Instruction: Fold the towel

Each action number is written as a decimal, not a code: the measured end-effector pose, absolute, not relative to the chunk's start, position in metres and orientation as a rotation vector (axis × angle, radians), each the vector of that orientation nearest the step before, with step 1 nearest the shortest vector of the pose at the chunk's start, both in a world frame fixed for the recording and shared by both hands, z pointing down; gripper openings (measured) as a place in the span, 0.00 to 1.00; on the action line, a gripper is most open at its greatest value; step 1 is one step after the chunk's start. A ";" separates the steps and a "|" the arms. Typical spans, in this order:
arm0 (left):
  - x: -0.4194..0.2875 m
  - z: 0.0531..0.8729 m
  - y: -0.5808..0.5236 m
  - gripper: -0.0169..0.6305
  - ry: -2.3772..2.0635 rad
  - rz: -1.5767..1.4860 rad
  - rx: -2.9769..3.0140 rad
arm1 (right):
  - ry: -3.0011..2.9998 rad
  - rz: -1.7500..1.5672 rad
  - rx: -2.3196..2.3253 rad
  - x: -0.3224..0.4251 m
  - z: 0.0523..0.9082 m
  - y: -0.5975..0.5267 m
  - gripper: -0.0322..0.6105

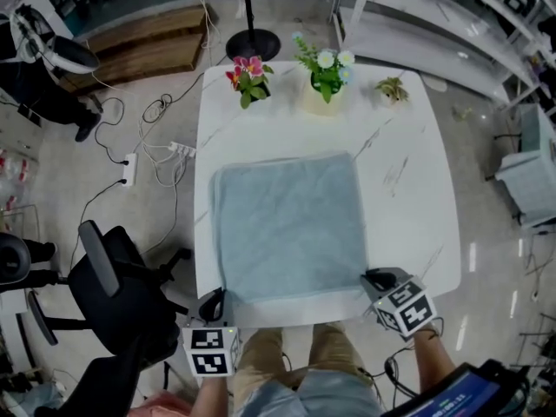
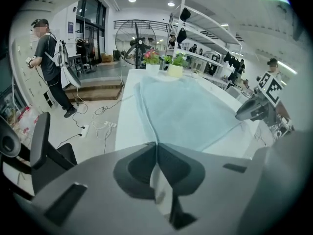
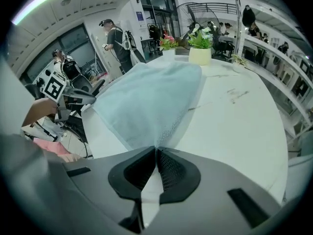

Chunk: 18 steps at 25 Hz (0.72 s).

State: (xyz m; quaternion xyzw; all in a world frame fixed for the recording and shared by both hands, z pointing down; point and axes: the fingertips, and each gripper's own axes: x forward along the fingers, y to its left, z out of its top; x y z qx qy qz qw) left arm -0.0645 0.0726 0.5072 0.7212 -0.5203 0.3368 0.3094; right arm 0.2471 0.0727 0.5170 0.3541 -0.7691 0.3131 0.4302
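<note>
The left gripper (image 1: 214, 304) and right gripper (image 1: 379, 279) tilt steeply down at the counter's (image 1: 408, 189) near edge, each pinching a near towel (image 1: 287, 228) corner (flower pots (image 1: 327, 94) stand far beyond).

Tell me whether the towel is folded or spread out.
Spread out: the towel lies flat on the table, no fold visible; the left gripper and right gripper pinch its near corners.
</note>
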 end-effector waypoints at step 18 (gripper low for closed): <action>-0.046 0.508 0.088 0.05 -1.429 0.762 1.838 | -2.445 0.023 0.366 0.053 0.355 -0.124 0.32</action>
